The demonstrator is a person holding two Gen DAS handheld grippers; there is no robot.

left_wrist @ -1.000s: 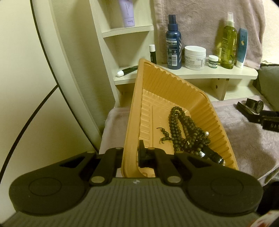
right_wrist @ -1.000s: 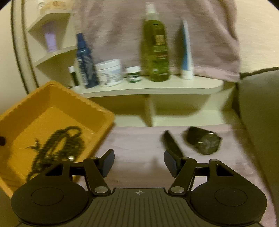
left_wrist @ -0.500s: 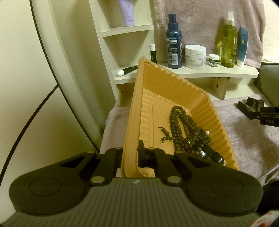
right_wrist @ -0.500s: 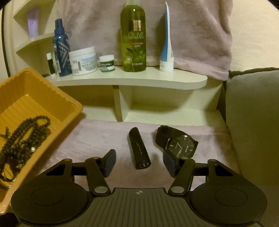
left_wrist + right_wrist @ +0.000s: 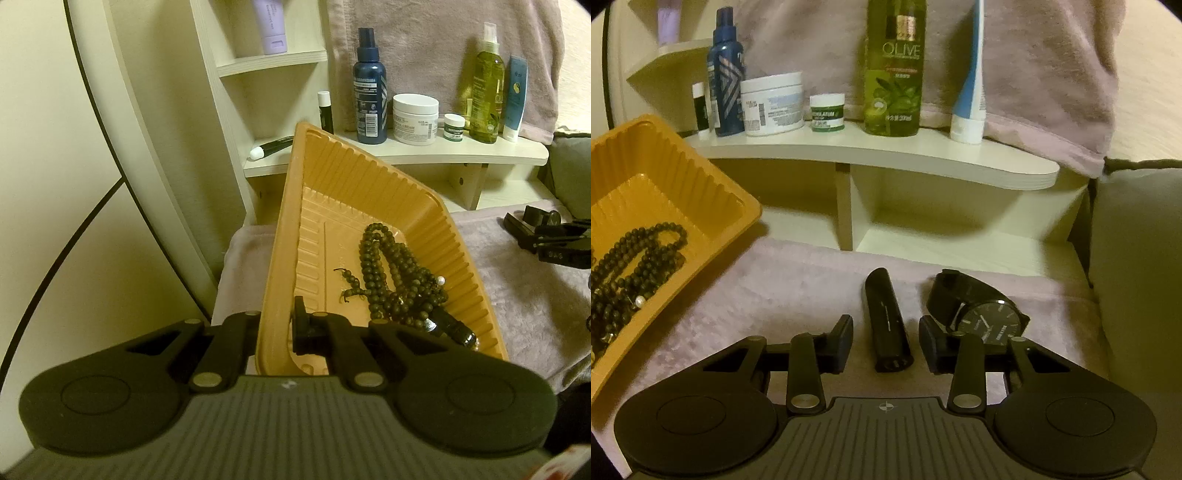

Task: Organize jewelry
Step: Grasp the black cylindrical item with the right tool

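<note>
My left gripper (image 5: 277, 328) is shut on the near rim of a tilted orange tray (image 5: 288, 229). A dark bead necklace (image 5: 395, 280) and a small black tube (image 5: 452, 328) lie in the tray's low corner. In the right wrist view the tray (image 5: 716, 199) sits at left with the beads (image 5: 631, 266) inside. My right gripper (image 5: 886, 341) hangs over the pinkish cloth, its jaws closing around a black cylinder (image 5: 886, 321) that lies between them; the pads stand apart from it. A black wristwatch (image 5: 979, 314) rests just right of the cylinder.
A white shelf (image 5: 886, 158) behind holds a blue spray bottle (image 5: 726, 74), a white jar (image 5: 772, 103), a small green-label jar (image 5: 827, 112), an olive bottle (image 5: 894, 66) and a blue tube (image 5: 971, 85). A grey-green cushion (image 5: 1137, 258) stands at right.
My right gripper moved forward and down over the cylinder, and its jaws narrowed around it. The left gripper and the tray stayed put.
</note>
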